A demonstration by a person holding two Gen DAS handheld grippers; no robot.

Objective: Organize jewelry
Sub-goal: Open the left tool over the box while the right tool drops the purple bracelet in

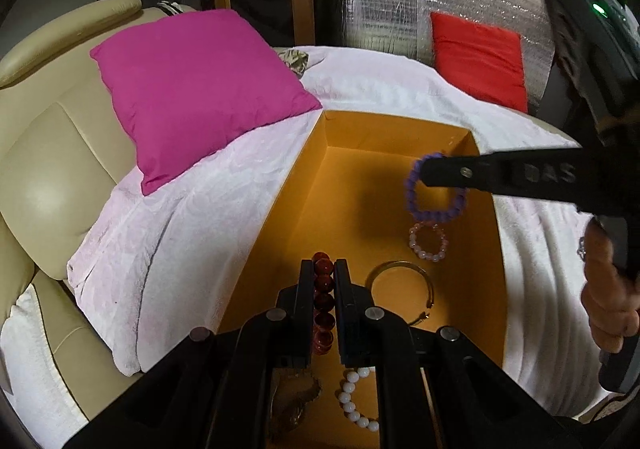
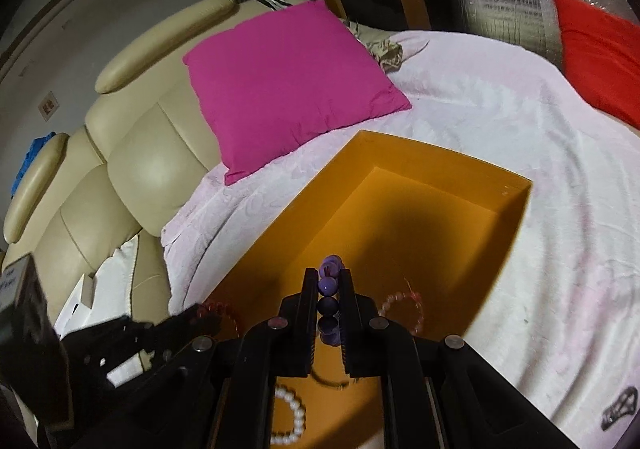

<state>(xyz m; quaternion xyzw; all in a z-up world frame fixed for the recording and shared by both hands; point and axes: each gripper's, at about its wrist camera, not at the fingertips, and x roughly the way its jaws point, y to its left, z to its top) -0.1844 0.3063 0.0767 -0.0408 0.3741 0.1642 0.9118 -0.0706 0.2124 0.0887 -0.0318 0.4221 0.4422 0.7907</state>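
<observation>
An open orange box [image 1: 404,125] [image 2: 440,161] sits on a bed. My left gripper [image 1: 324,269] is shut on a dark red bead bracelet [image 1: 323,301] over the box's near left side. My right gripper [image 2: 329,277] is shut on a purple bead bracelet [image 2: 329,285], which hangs above the box floor in the left wrist view [image 1: 434,213]. On the box floor lie a pale pink bead bracelet [image 1: 427,241] [image 2: 404,309], a gold bangle [image 1: 400,281] and a white bead bracelet [image 1: 354,397] [image 2: 288,421].
The box rests on a pale pink blanket [image 1: 180,217] [image 2: 540,209]. A magenta pillow [image 1: 196,85] [image 2: 288,85] lies behind it, a red pillow [image 1: 480,57] at the far right. A cream padded headboard [image 1: 44,153] runs along the left. A dark hair clip [image 2: 620,407] lies on the blanket.
</observation>
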